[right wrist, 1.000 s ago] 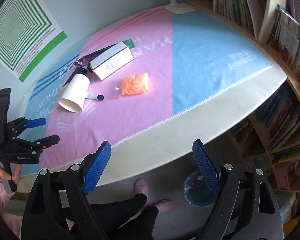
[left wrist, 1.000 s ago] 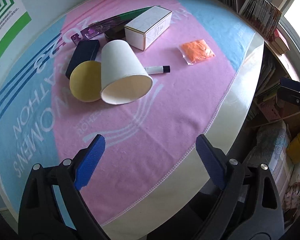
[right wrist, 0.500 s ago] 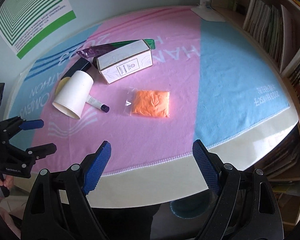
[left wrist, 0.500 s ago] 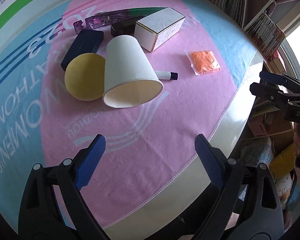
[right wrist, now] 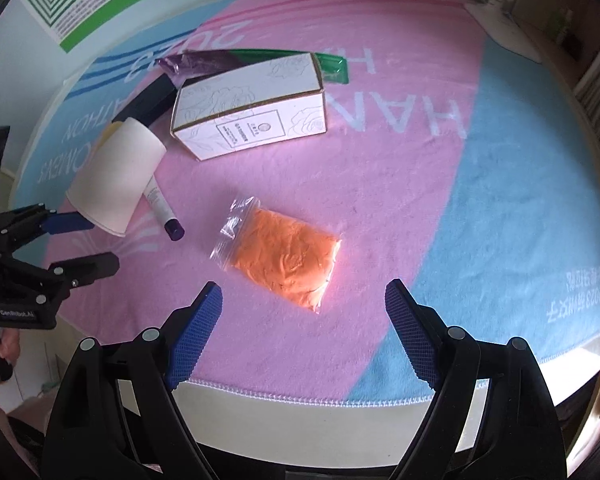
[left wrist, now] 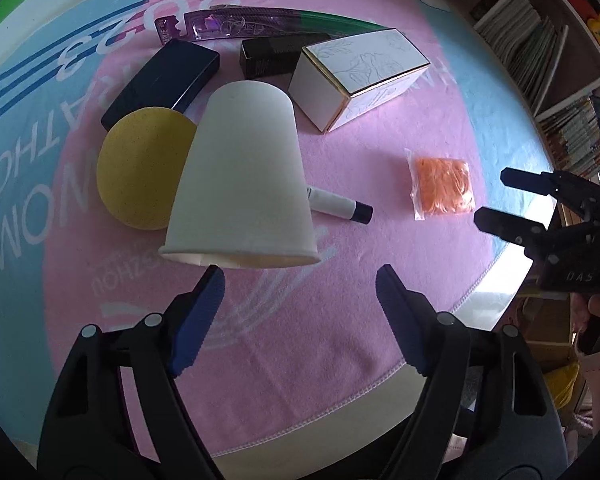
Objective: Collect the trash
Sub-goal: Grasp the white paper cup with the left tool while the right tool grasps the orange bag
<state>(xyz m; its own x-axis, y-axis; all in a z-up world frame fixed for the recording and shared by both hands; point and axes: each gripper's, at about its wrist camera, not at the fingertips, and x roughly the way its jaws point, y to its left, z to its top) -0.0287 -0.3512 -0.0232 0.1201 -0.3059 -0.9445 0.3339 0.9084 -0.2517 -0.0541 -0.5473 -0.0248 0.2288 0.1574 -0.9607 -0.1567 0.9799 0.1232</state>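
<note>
Left gripper (left wrist: 300, 280) spread wide, holding nothing, blue-padded fingertips (left wrist: 198, 316) just short of the rim of a white paper cup (left wrist: 242, 184) lying on its side, mouth toward the tongs. Right gripper (right wrist: 304, 296) likewise agape and empty, hovering just before a clear zip bag of orange powder (right wrist: 284, 260), well right of the cup. Touching the cup's left flank, a round yellow sponge (left wrist: 140, 168); poking out from under its right side, a white marker with a dark cap (left wrist: 340, 210). Beyond the cup, a dark blue flat case (left wrist: 160, 80), a small black box (left wrist: 272, 56), a white carton with line-drawn flowers (left wrist: 360, 76), and farthest, a purple-and-green plastic sleeve (left wrist: 260, 26). Everything resting on a pink and light-blue printed towel (left wrist: 300, 340) spread over the pale table (right wrist: 300, 416).
</note>
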